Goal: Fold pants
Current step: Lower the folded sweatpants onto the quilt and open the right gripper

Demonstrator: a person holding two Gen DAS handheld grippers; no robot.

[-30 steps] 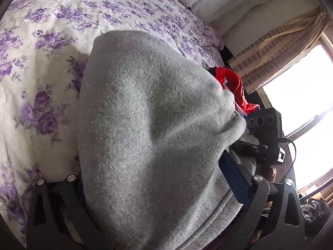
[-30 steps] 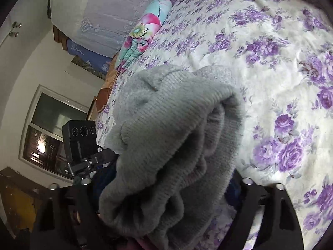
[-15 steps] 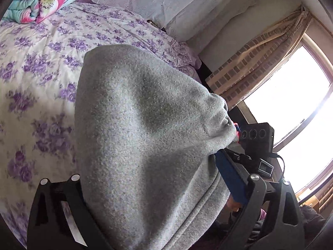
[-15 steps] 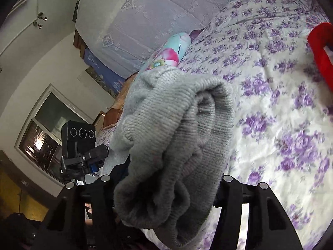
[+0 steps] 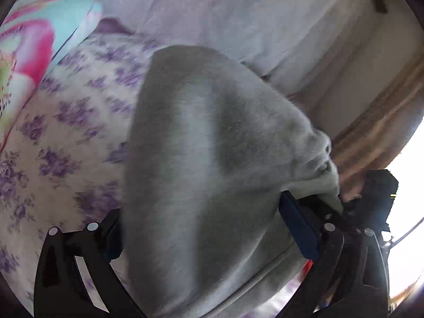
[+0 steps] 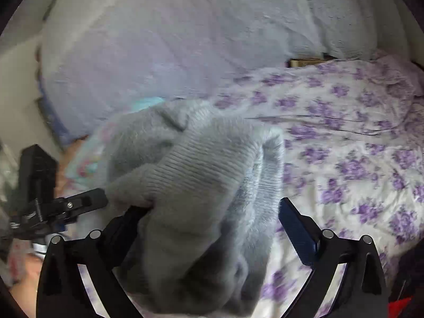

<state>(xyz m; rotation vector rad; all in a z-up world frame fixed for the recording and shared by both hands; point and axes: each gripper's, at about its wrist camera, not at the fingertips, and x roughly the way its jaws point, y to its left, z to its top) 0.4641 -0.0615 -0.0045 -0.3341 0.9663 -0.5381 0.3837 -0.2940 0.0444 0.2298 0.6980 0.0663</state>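
The grey pants (image 5: 206,164) hang bunched between the fingers of my left gripper (image 5: 204,228), which is shut on them above the flowered bed. In the right wrist view the ribbed grey waistband of the pants (image 6: 201,185) fills the space between the fingers of my right gripper (image 6: 212,217). The left finger is buried in cloth and a small gap shows beside the right blue pad (image 6: 296,230). The other gripper (image 6: 55,206) shows at the left of the right wrist view.
The bed has a white sheet with purple flowers (image 6: 357,137). A large white cover (image 6: 185,31) stands behind it. A bright flowered pillow (image 5: 29,45) lies at the far left. A curtain and bright window (image 5: 384,122) are on the right.
Both grippers have lifted and tilted up with the pants. The views now show the headboard end of the bed and are motion-blurred. The red cloth has left the left wrist view.
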